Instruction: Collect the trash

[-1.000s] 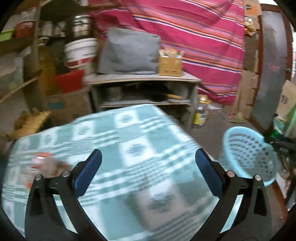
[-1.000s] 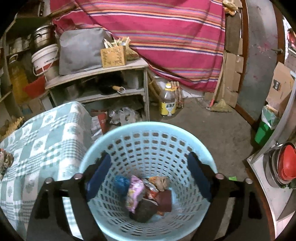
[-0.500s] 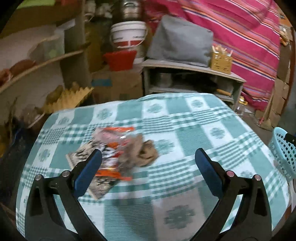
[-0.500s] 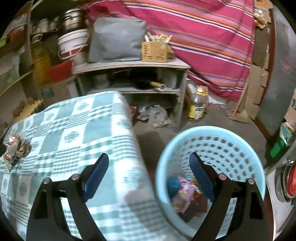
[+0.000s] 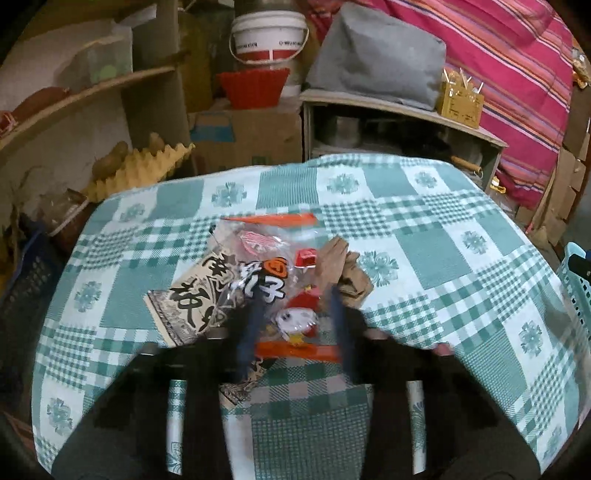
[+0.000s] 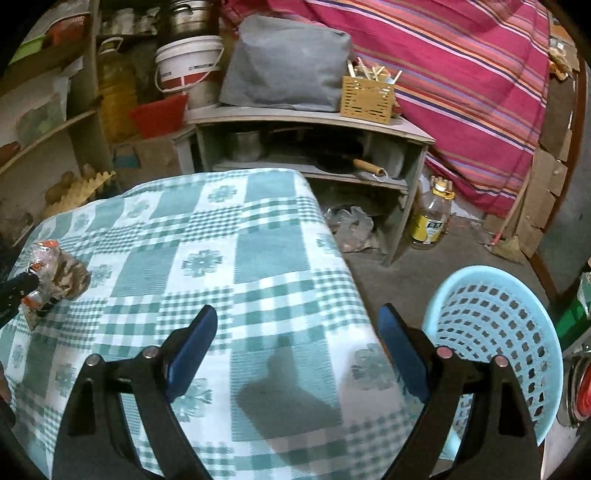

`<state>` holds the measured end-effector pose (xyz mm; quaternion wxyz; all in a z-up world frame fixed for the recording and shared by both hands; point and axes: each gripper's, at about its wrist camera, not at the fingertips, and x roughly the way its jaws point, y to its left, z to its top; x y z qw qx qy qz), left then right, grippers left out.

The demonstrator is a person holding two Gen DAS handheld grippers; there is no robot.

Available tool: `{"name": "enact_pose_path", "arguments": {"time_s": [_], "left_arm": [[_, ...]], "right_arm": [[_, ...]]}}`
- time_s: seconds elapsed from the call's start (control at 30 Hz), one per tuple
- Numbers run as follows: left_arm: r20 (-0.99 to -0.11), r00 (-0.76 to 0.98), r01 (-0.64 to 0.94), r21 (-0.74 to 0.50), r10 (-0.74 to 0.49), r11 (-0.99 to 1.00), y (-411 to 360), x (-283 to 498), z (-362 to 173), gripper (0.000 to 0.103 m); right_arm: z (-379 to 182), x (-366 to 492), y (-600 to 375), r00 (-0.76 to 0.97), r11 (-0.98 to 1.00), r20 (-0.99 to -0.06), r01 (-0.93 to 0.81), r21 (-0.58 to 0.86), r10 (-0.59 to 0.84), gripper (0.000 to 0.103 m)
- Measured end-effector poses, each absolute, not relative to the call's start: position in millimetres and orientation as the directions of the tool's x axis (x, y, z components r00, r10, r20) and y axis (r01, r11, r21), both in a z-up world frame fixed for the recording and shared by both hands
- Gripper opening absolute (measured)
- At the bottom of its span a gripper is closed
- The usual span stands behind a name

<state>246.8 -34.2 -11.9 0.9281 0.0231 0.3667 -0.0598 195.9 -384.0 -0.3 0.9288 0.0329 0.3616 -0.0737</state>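
On the green checked tablecloth (image 5: 424, 243) lies a trash pile: a clear snack wrapper (image 5: 258, 251) with orange ends, a black-and-white printed packet (image 5: 192, 295) under it, and crumpled brown paper (image 5: 343, 266) at its right. My left gripper (image 5: 295, 314) is blurred. Its jaws are closing on the wrapper, whose near part sits between the fingers. The right wrist view has the same pile (image 6: 55, 269) at far left. My right gripper (image 6: 295, 332) hangs open over the cloth's near right corner, holding nothing. The light blue basket (image 6: 491, 325) stands on the floor to its right.
Beyond the table are a grey shelf unit (image 6: 314, 125) with a grey bag and a wicker box, a white bucket (image 5: 269, 33), a red basin, and a yellow egg tray (image 5: 140, 173). An oil bottle (image 6: 432, 218) stands on the floor. The basket rim (image 5: 576, 280) shows at the table's right.
Both views swung left from the basket to the table. My left gripper dropped onto the trash pile and its wide jaws closed in around the wrapper. The right gripper stayed open.
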Motion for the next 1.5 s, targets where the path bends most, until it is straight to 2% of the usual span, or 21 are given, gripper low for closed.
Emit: {"name": "enact_pose_path", "arguments": {"time_s": [0.03, 0.13, 0.4, 0.7, 1.17, 1.2, 1.27, 1.3, 1.33, 1.5], "left_arm": [[-0.684, 0.724, 0.128, -0.001, -0.094, 0.992, -34.4, 247.1, -12.4, 0.01], [-0.661, 0.745, 0.123, 0.011, -0.085, 0.992, -33.1, 241.3, -5.3, 0.003], [-0.588, 0.805, 0.109, 0.014, -0.08, 0.994, -9.8, 211.6, 28.1, 0.0], [-0.561, 0.828, 0.041, 0.019, -0.023, 0.999, 46.8, 192.0, 37.2, 0.0], [-0.646, 0.764, -0.008, -0.009, 0.0, 1.0, 107.6, 198.0, 3.2, 0.001], [-0.65, 0.76, -0.003, -0.006, -0.002, 1.0, 107.6, 197.8, 0.7, 0.007], [-0.656, 0.755, 0.005, -0.004, -0.006, 1.0, 107.2, 197.2, -3.2, 0.027], [-0.654, 0.757, 0.005, -0.004, -0.007, 1.0, 107.5, 196.3, -4.8, 0.041], [-0.651, 0.759, 0.004, -0.003, -0.005, 1.0, 107.2, 195.6, -5.2, 0.049], [-0.668, 0.743, 0.001, -0.071, -0.048, 0.997, 120.5, 201.2, -13.8, 0.056]], "right_arm": [[0.1, 196.4, -381.0, 0.728, 0.988, -0.677, 0.154, 0.006, -0.109, 0.087], [0.7, 196.5, -372.7, 0.73, 0.991, -0.677, 0.137, 0.002, -0.099, 0.087], [3.7, 194.3, -340.8, 0.743, 0.997, -0.668, 0.077, 0.011, -0.05, 0.087], [0.5, 201.5, -282.0, 0.742, 1.0, -0.67, -0.01, -0.007, 0.002, 0.087], [-13.0, 234.1, -188.5, 0.716, 0.989, -0.688, -0.148, 0.019, 0.12, 0.087], [-13.8, 238.0, -182.1, 0.712, 0.986, -0.688, -0.162, 0.034, 0.141, 0.087], [-15.1, 241.7, -173.8, 0.708, 0.983, -0.689, -0.177, 0.042, 0.157, 0.087], [-16.7, 245.5, -166.7, 0.704, 0.981, -0.692, -0.188, 0.037, 0.161, 0.087], [-17.8, 247.4, -163.2, 0.703, 0.981, -0.693, -0.192, 0.033, 0.161, 0.087], [-25.2, 265.6, -145.7, 0.682, 0.976, -0.707, -0.206, 0.062, 0.189, 0.087]]}}
